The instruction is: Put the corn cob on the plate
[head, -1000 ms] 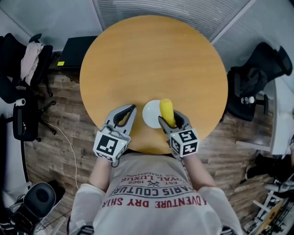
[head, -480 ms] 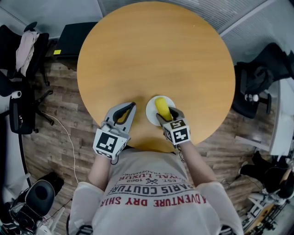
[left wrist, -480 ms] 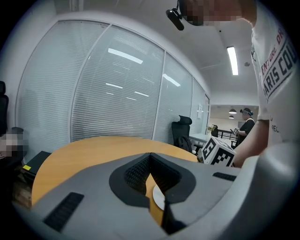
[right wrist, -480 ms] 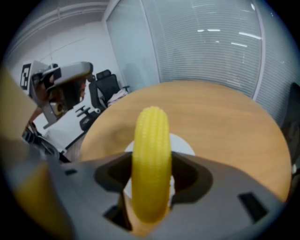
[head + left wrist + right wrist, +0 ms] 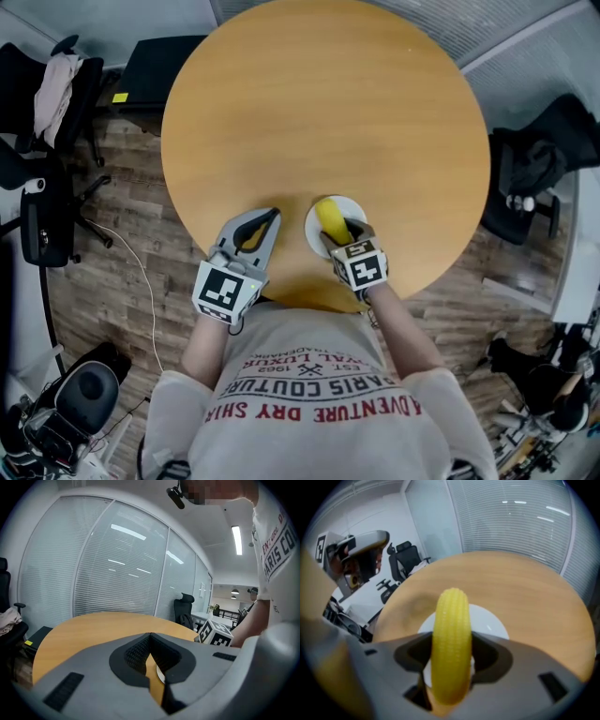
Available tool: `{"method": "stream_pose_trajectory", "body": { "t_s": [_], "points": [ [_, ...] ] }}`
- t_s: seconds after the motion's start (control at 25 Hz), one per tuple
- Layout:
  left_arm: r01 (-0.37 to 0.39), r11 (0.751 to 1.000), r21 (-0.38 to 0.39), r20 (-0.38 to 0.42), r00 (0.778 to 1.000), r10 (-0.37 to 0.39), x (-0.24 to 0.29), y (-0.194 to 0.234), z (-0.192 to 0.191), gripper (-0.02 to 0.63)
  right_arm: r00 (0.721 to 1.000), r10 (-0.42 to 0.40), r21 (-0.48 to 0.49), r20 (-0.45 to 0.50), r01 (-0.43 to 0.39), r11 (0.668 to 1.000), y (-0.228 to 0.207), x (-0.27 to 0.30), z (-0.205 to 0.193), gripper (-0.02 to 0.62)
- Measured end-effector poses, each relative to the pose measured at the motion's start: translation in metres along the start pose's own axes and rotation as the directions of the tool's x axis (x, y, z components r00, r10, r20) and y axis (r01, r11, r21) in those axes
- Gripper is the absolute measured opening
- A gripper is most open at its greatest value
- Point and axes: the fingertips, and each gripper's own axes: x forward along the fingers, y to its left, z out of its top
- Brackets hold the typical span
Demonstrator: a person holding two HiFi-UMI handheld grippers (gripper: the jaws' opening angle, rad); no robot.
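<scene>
Round table (image 5: 319, 94), right gripper (image 5: 342, 233) clamping corn cob (image 5: 327, 217) over plate (image 5: 357, 209), left gripper (image 5: 271, 215) alongside

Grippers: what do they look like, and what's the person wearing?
Left gripper and right gripper: grey shells, black inside the jaws, each with a white cube of black square markers. The person wears a white T-shirt with red lettering.

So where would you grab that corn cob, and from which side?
Across its narrow width, a jaw on each long side, coming from its near end, as the right gripper does. The corn cob is long and round, so its ends would likely slip.
</scene>
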Motion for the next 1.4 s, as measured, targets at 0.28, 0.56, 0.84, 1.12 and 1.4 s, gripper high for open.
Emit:
{"method": "stream_pose_trajectory", "body": {
  "t_s": [0.28, 0.56, 0.84, 1.12, 1.4],
  "points": [
    [0.000, 1.000, -0.010, -0.002, 1.000, 0.000, -0.001, 0.004, -0.001, 0.034, 0.999, -0.023, -0.032, -0.022, 0.022, 0.999, 0.001, 0.004, 0.000, 0.264],
    [0.011, 1.000, -0.013, -0.003, 1.000, -0.011, 0.002, -0.003, -0.001, 0.034, 0.999, -0.031, 0.045, 0.013, 0.031, 0.999, -0.001, -0.002, 0.005, 0.264],
    [0.016, 1.000, 0.002, 0.022, 1.000, -0.016, 0.003, -0.020, 0.016, 0.034, 0.986, -0.051, 0.096, 0.162, 0.036, 0.995, -0.001, -0.058, 0.031, 0.208],
    [-0.008, 0.999, 0.031, 0.043, 0.999, 0.007, -0.006, -0.054, 0.035, 0.034, 0.915, -0.118, 0.102, 0.386, 0.085, 0.991, -0.017, -0.131, 0.063, 0.032],
    [-0.047, 0.996, 0.070, 0.100, 0.994, 0.040, -0.012, -0.083, 0.064, 0.034, 0.804, -0.039, -0.036, 0.593, 0.075, 0.997, -0.003, -0.206, 0.095, 0.029]
  ]
}}
